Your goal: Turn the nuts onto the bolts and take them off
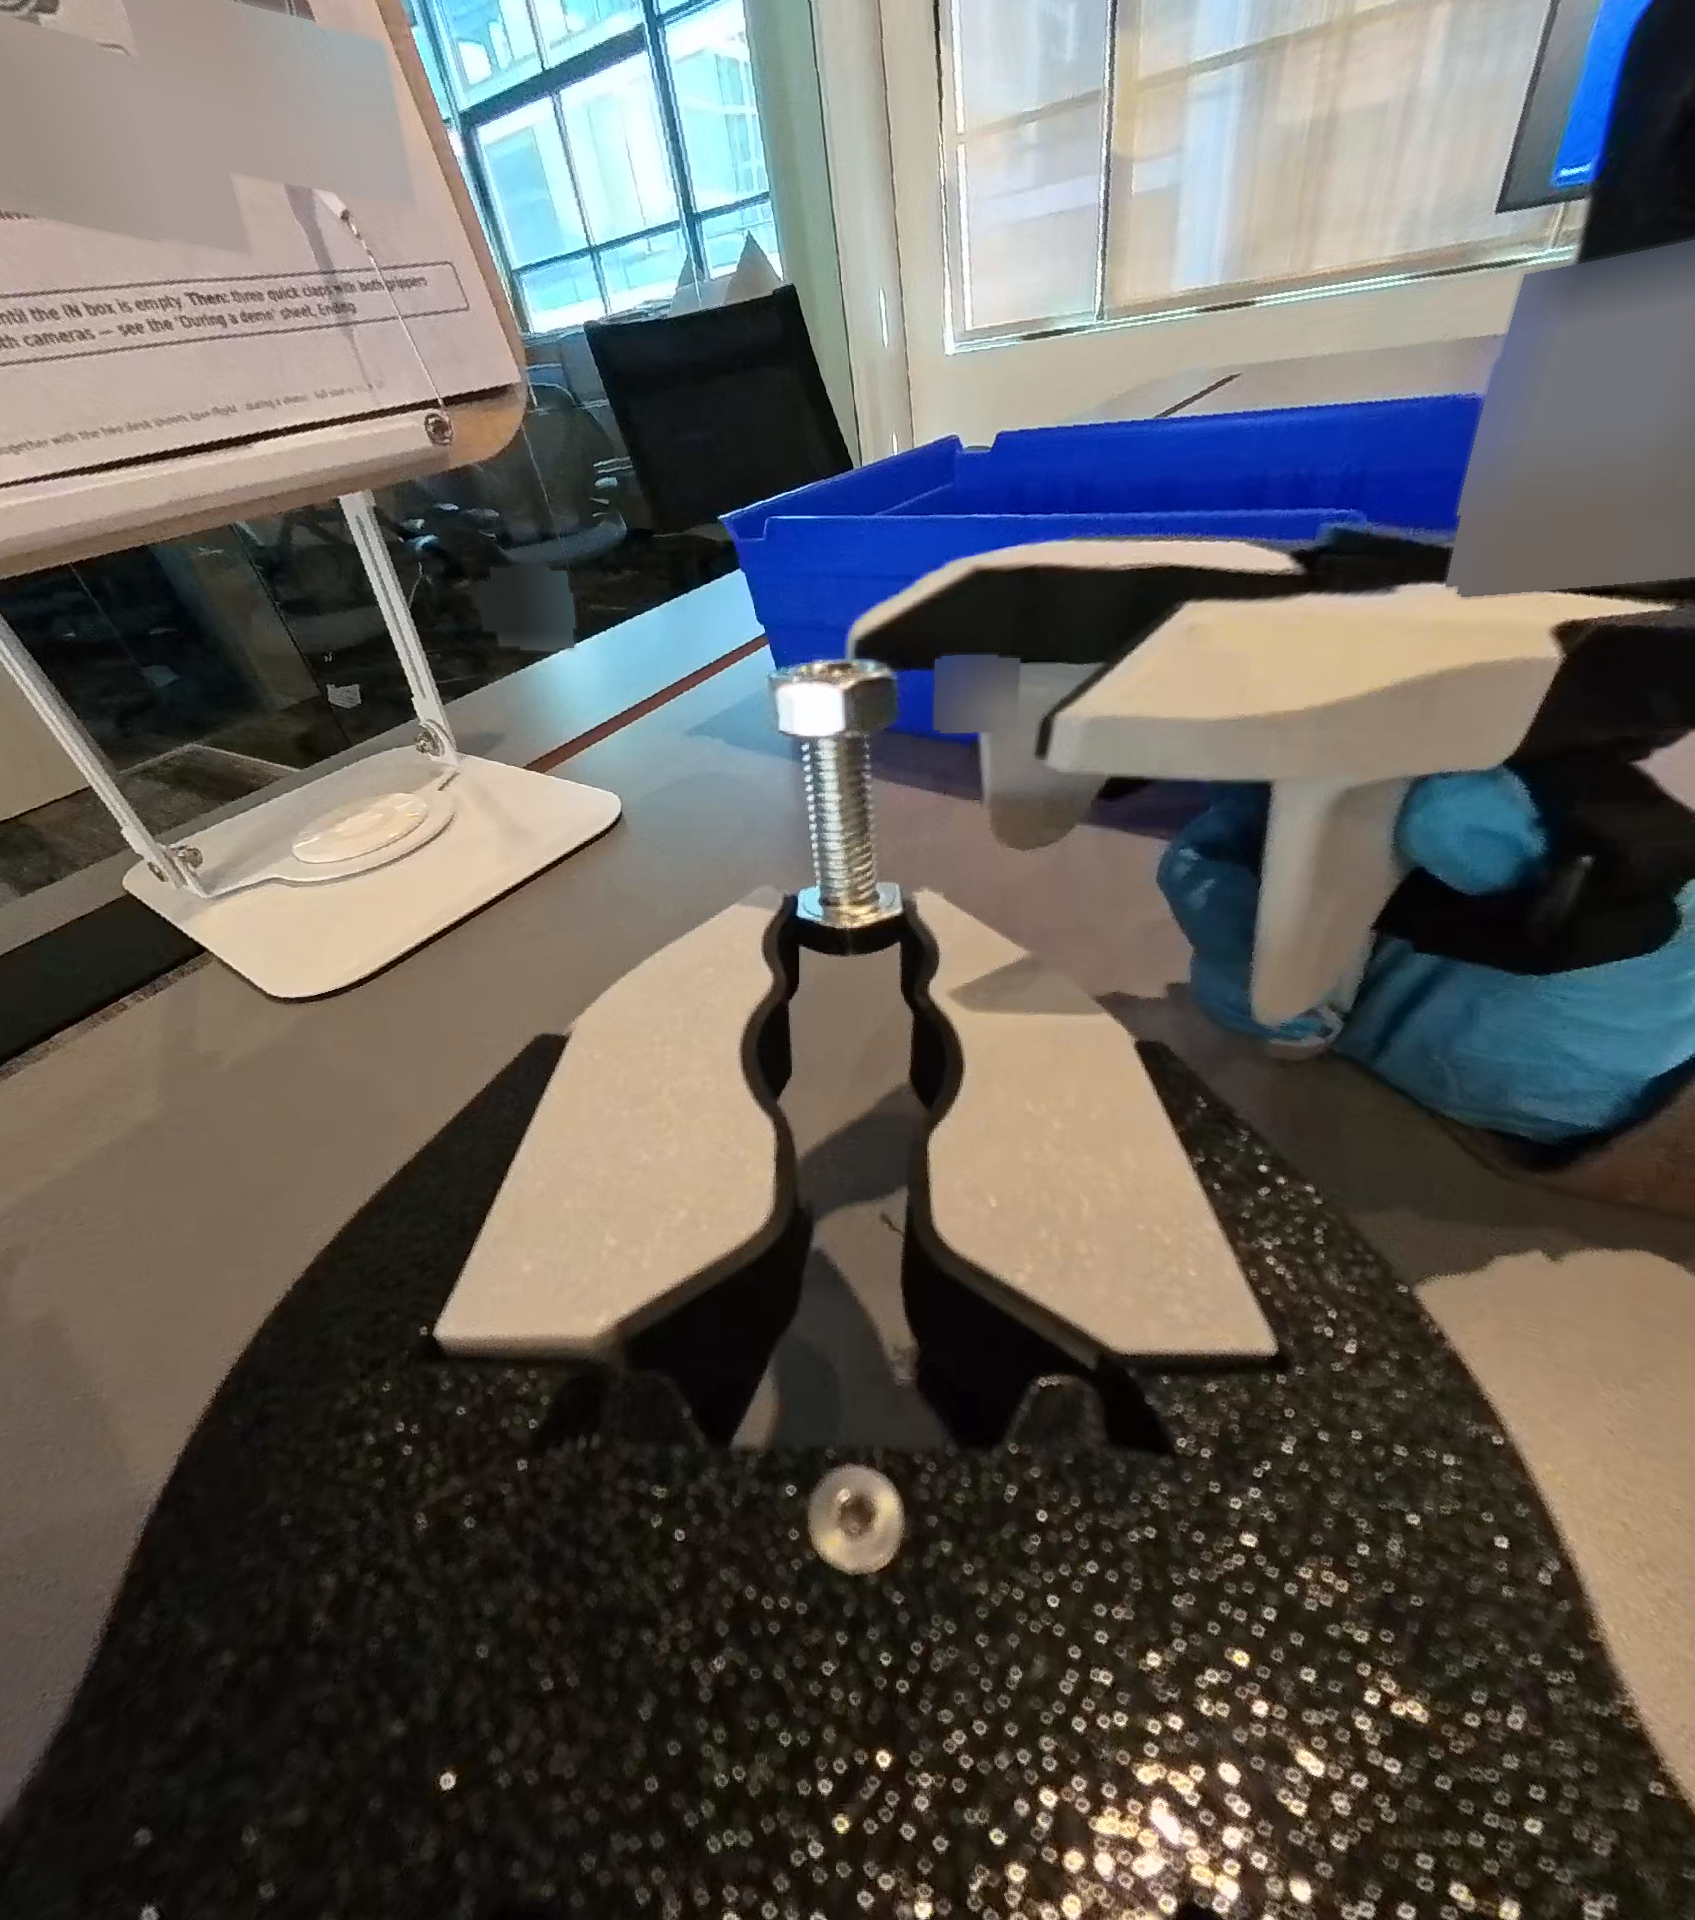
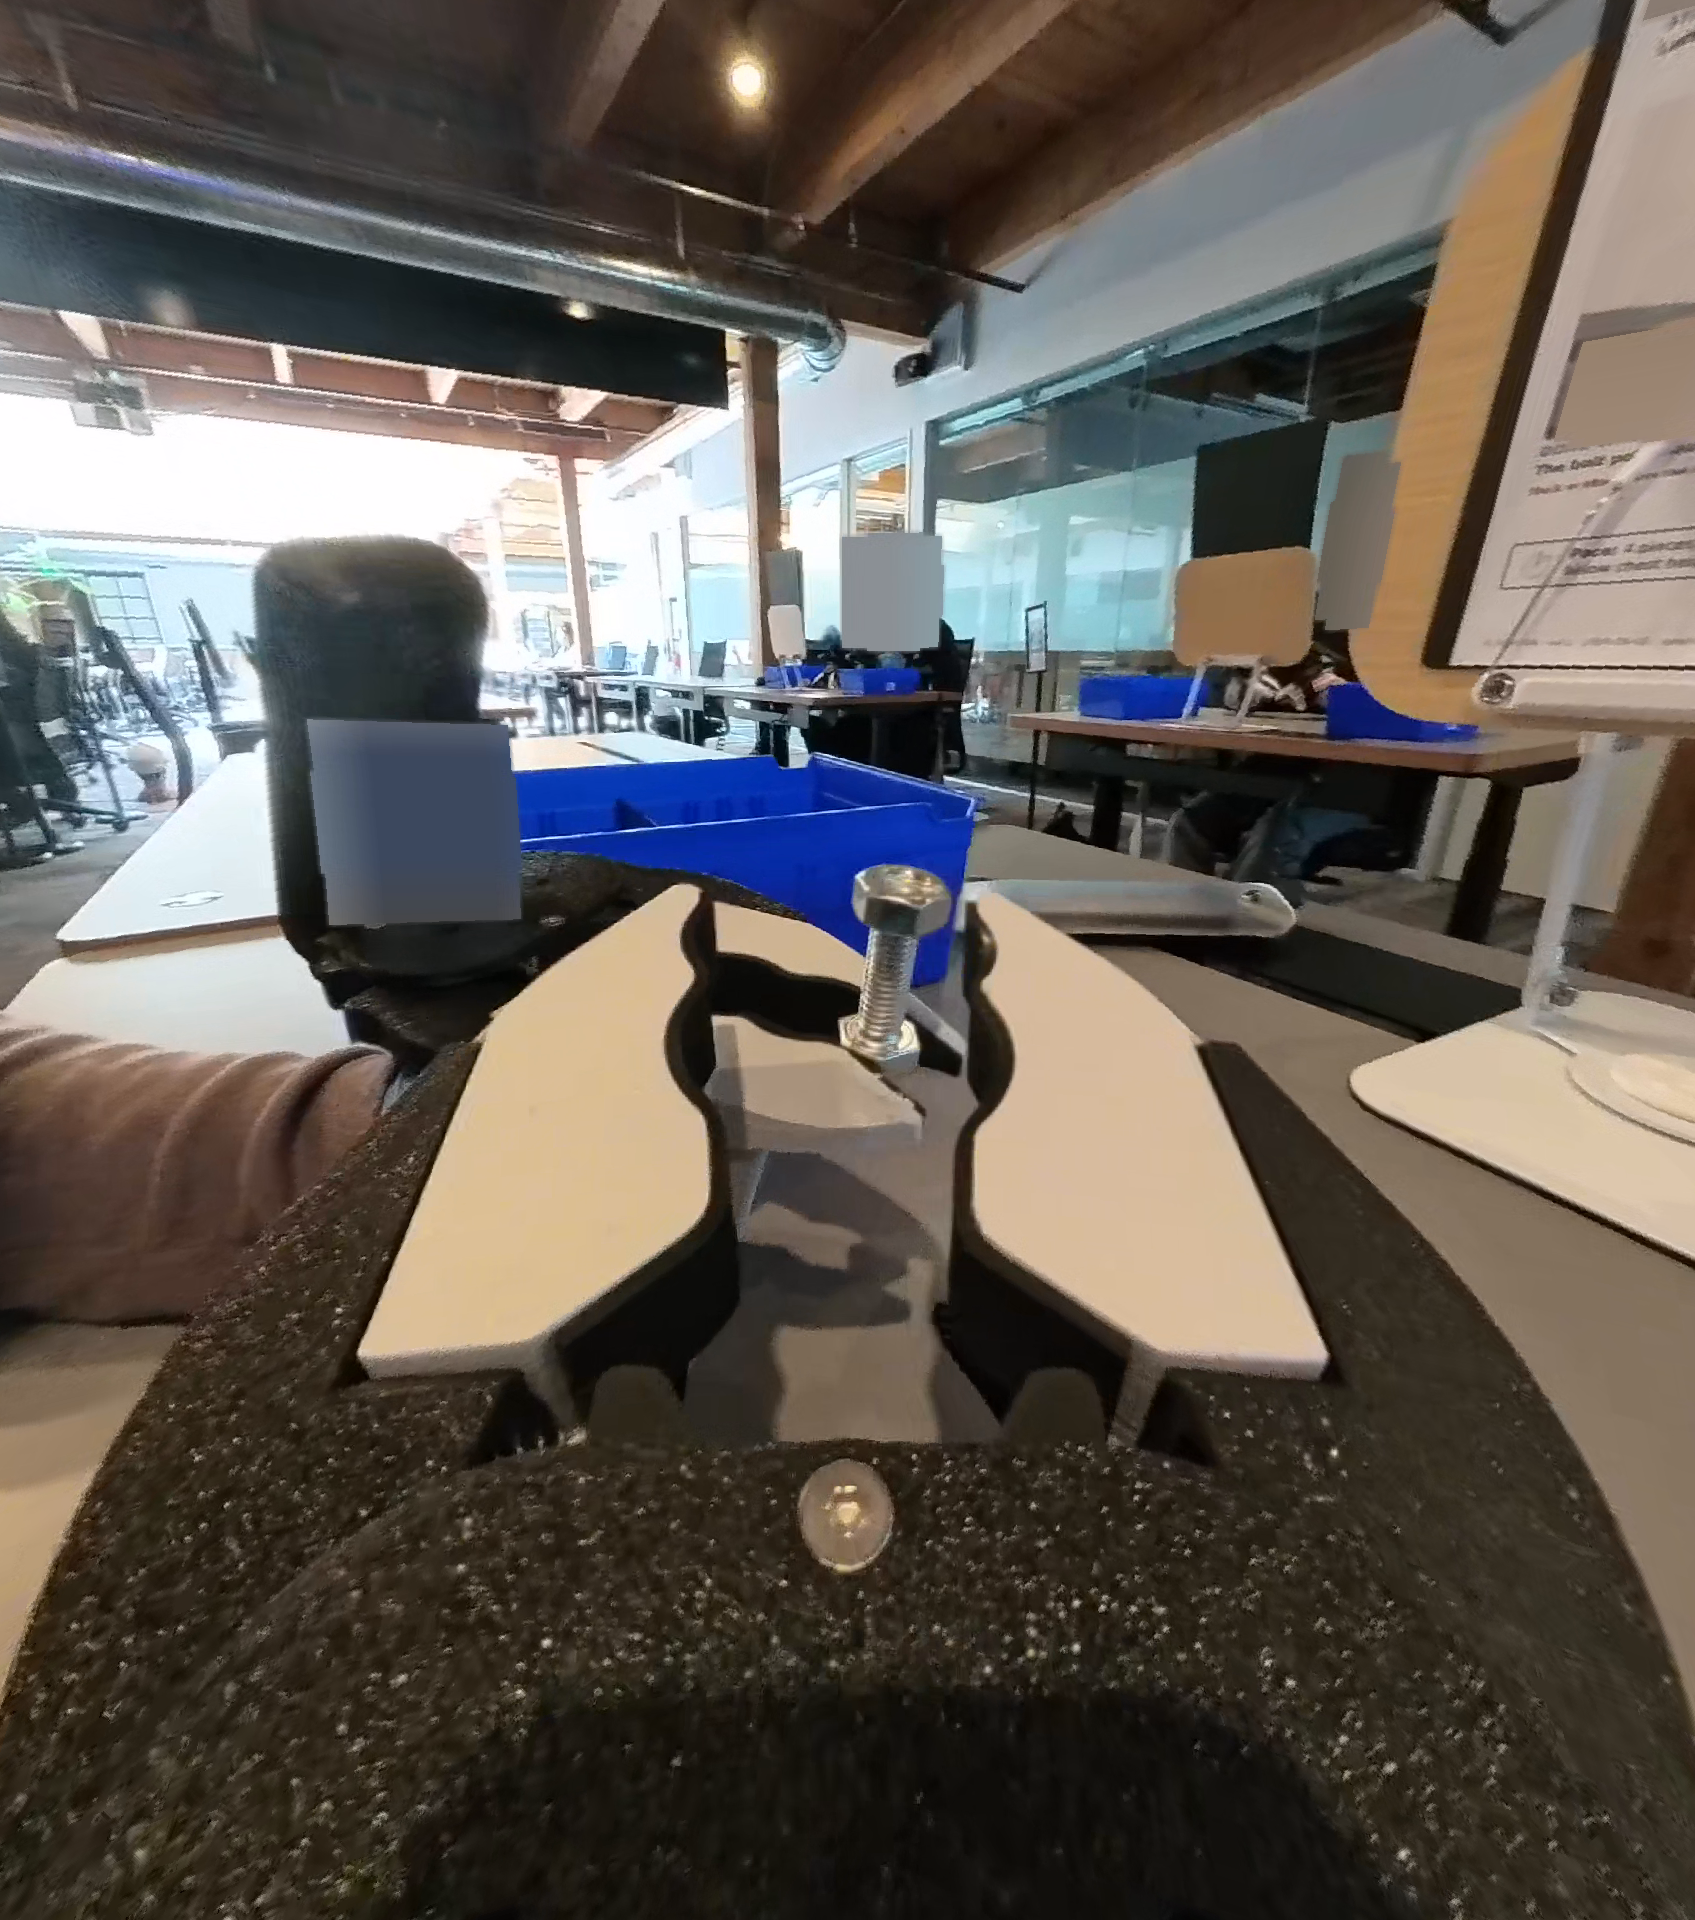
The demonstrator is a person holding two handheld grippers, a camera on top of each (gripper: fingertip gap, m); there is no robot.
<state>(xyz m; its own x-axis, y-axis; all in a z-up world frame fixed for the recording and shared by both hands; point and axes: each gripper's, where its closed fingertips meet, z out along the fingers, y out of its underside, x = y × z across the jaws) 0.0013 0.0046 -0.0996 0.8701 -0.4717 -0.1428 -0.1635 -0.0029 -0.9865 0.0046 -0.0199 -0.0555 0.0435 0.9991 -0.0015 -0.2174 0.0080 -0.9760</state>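
Observation:
A silver bolt (image 1: 841,810) stands upright, head up, with a nut (image 1: 848,912) at the low end of its thread. My left gripper (image 1: 848,930) is shut on the nut at its fingertips and holds the bolt just above the grey table (image 1: 199,1195). My right gripper (image 1: 962,686) is open and comes in from the right at the height of the bolt head (image 1: 835,701). In the right wrist view the bolt (image 2: 887,971) stands at the mouth of my open right gripper (image 2: 832,909), nearer the right finger, apart from both. The nut (image 2: 879,1039) sits in the left gripper's fingertips (image 2: 822,1107).
A blue bin (image 1: 1082,499) stands at the back of the table, behind the bolt; it also shows in the right wrist view (image 2: 749,821). A sign stand with a white base (image 1: 355,862) is at the left (image 2: 1601,1122). A blue-gloved hand (image 1: 1445,997) holds the right gripper. There is about 5 centimeters between the tips of the two grippers.

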